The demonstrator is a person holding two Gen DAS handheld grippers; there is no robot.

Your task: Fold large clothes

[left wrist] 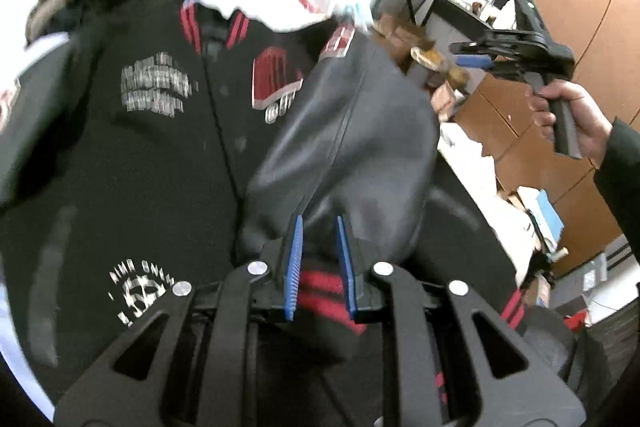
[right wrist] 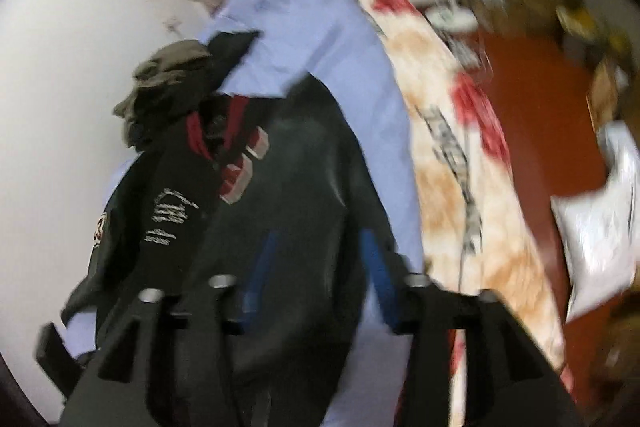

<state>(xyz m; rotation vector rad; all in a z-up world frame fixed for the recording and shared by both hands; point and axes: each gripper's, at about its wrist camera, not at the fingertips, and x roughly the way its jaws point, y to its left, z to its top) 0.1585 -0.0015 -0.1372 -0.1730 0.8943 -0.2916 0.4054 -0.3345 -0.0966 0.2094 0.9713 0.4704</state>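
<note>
Black varsity jacket with red-striped collar and white chest lettering [left wrist: 160, 131] lies spread front-up on a light blue sheet [right wrist: 320, 39]. Its dark leather-look sleeve [left wrist: 344, 147] is pulled across the jacket's front, cuff end toward the camera. Left gripper [left wrist: 318, 263]: blue-padded fingers [left wrist: 294, 267] clamped on the sleeve's red-striped black knit cuff [left wrist: 322, 287], fabric bunched between them. Right gripper [left wrist: 474, 57] sits up and to the right of the jacket, off the cloth, gripped by a bare hand [left wrist: 568, 115]; tongs look narrow from the left wrist view, while the right wrist view is motion-blurred with blue fingers [right wrist: 376, 267] apart over the jacket body, so cannot tell its state. Olive-brown garment [right wrist: 172, 71] bunched at the jacket's collar end. Cream-and-red patterned blanket [right wrist: 460, 163] runs beside the sheet on the jacket's far side
</note>
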